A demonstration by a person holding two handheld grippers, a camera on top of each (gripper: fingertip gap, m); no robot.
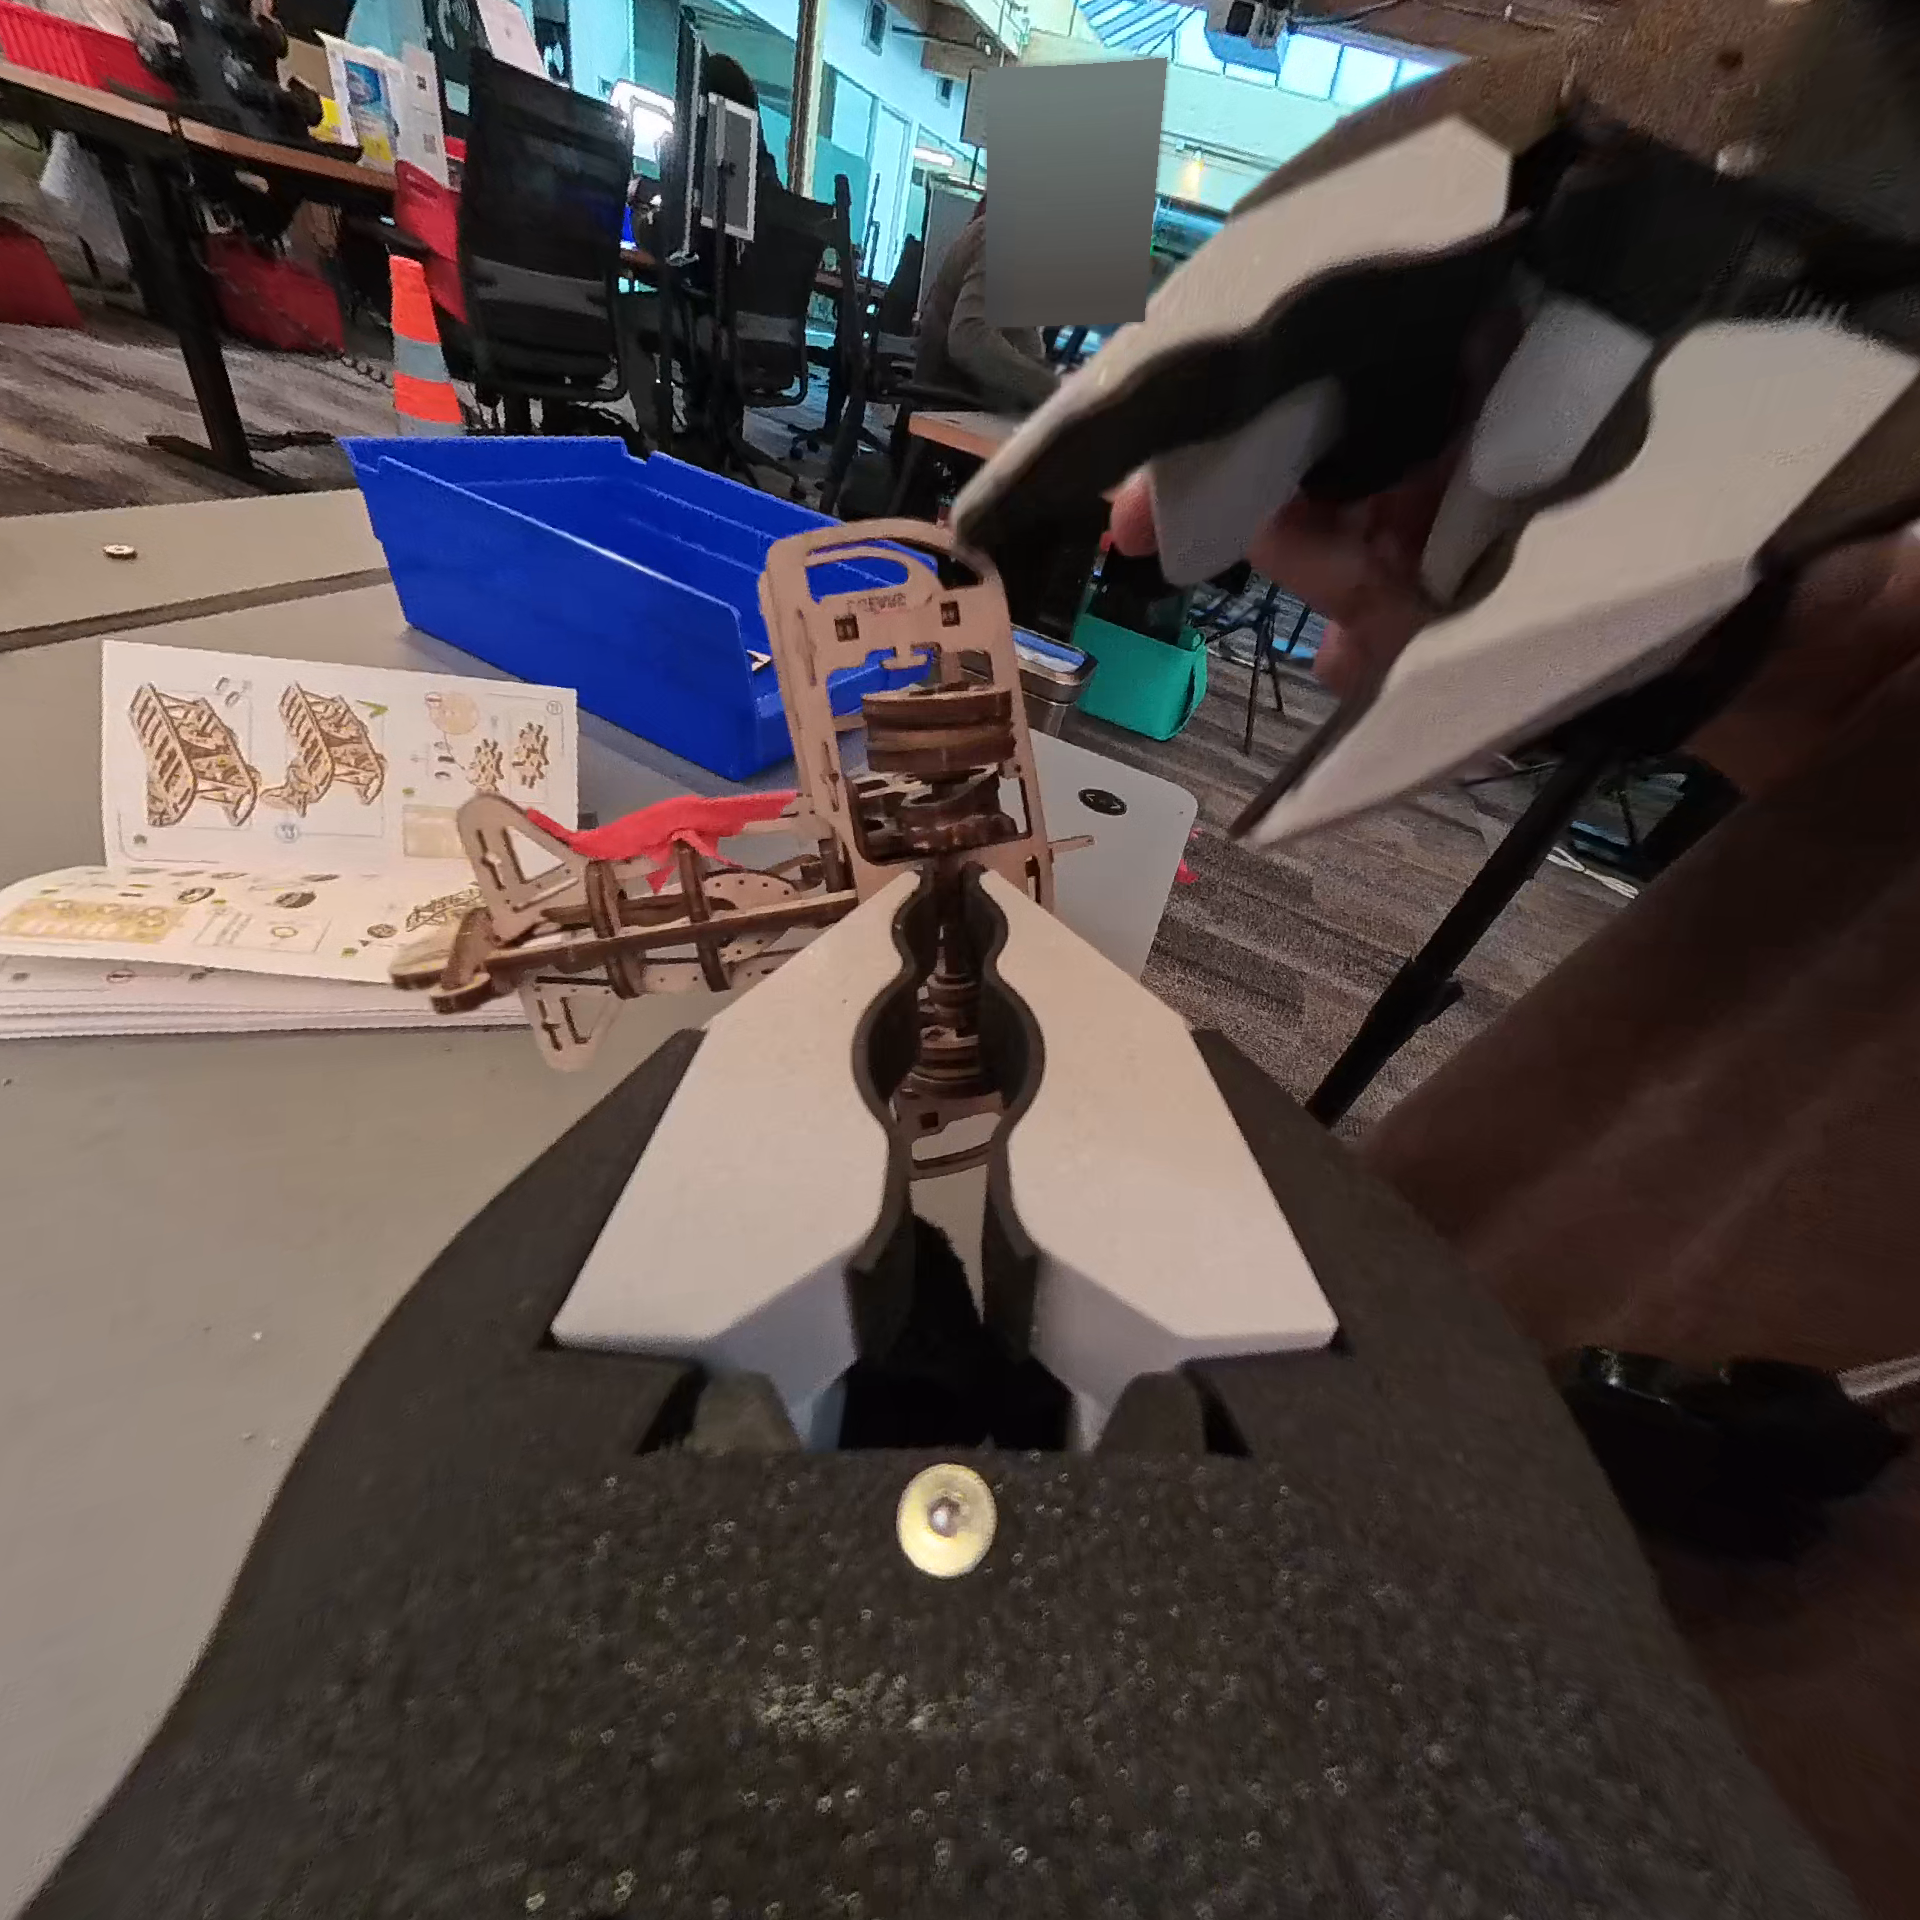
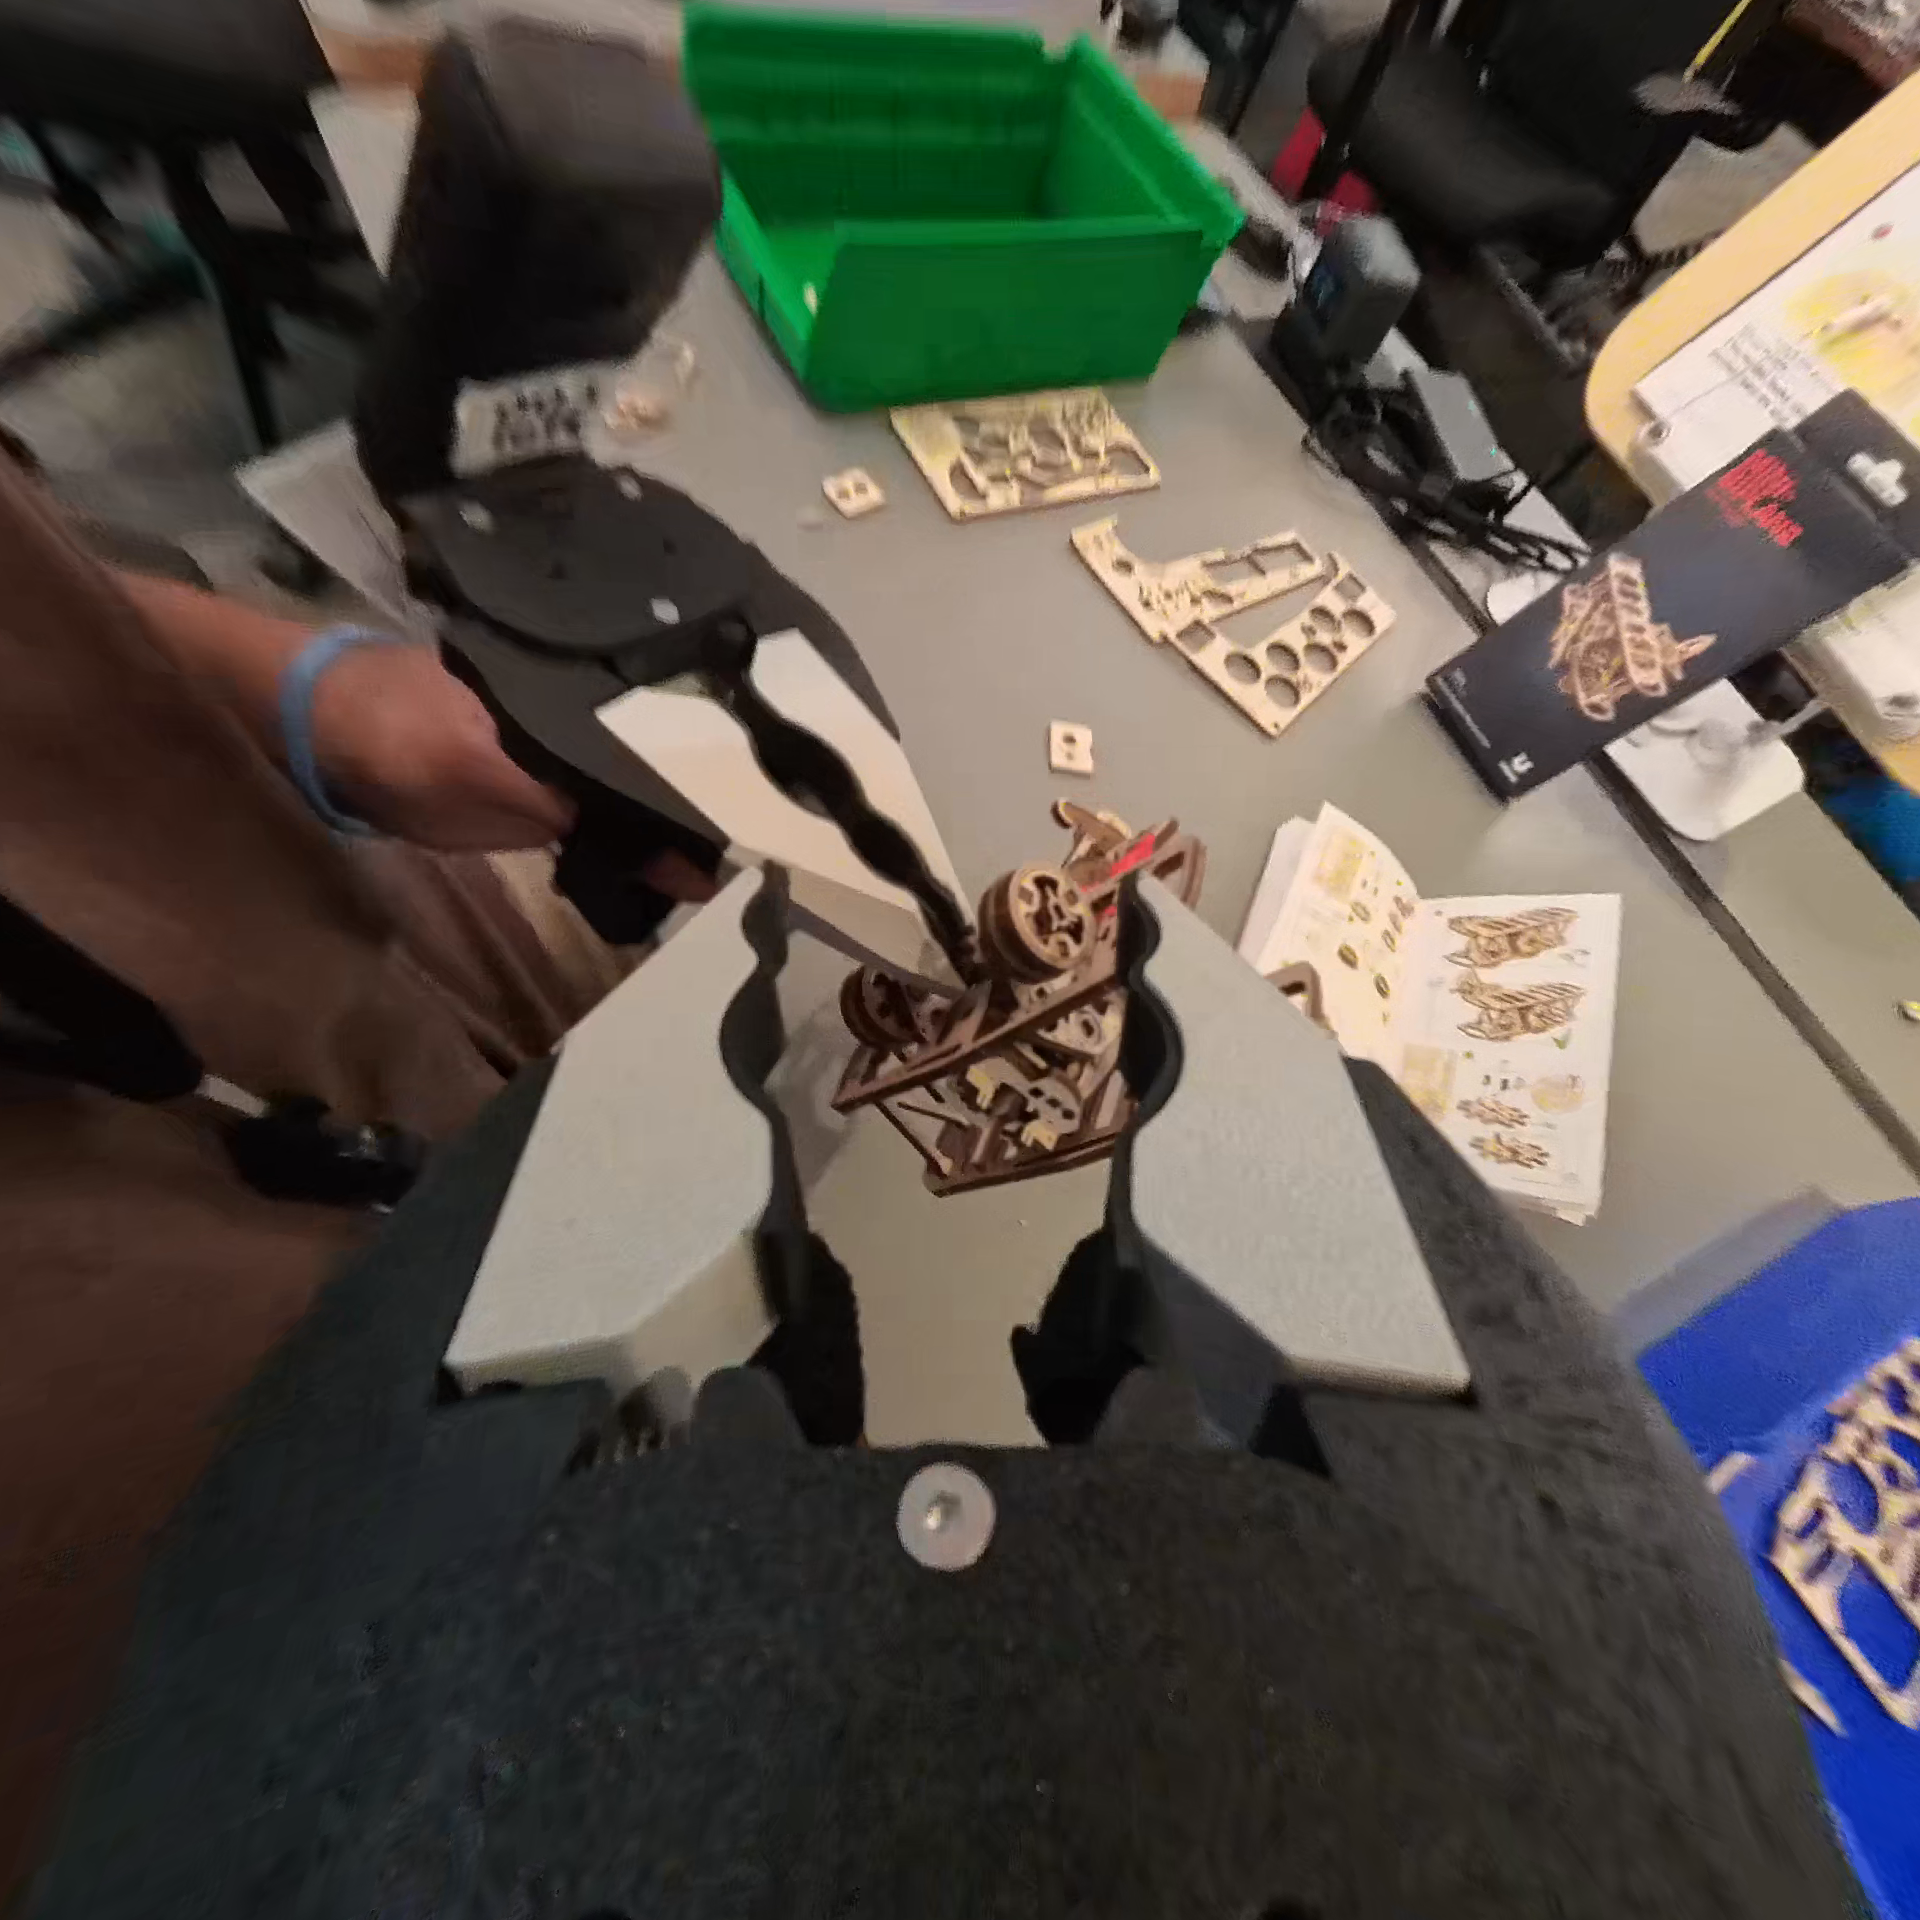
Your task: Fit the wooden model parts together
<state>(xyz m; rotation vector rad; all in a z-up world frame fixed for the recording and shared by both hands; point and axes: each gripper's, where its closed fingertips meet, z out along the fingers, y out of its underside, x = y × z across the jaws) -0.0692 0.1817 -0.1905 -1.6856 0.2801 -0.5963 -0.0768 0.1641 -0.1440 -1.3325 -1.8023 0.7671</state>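
A part-built wooden model plane (image 1: 727, 914) with a red strip on its body is held up over the grey table (image 1: 208, 1247). My left gripper (image 1: 940, 894) is shut on its wheel axle, with a stacked wooden wheel (image 1: 935, 727) just above the fingertips. My right gripper (image 1: 1107, 675) comes in from the upper right, open, with one fingertip (image 1: 971, 520) at the top edge of the upright wing plate. In the right wrist view the right gripper (image 2: 951, 894) is open with the model (image 2: 997, 1049) between its fingers. The left gripper (image 2: 951, 940) grips the model from the far left.
An instruction booklet (image 2: 1455, 1039) lies open on the table (image 2: 987, 644), and also shows in the left wrist view (image 1: 312, 748). A blue bin (image 1: 582, 582), a green bin (image 2: 935, 239), wooden part sheets (image 2: 1247, 623), small loose pieces (image 2: 1070, 746) and a black kit box (image 2: 1662, 613) lie around. A person's hand (image 2: 416, 748) holds the left gripper. The grippers' ends are close to 5 centimeters from one another.
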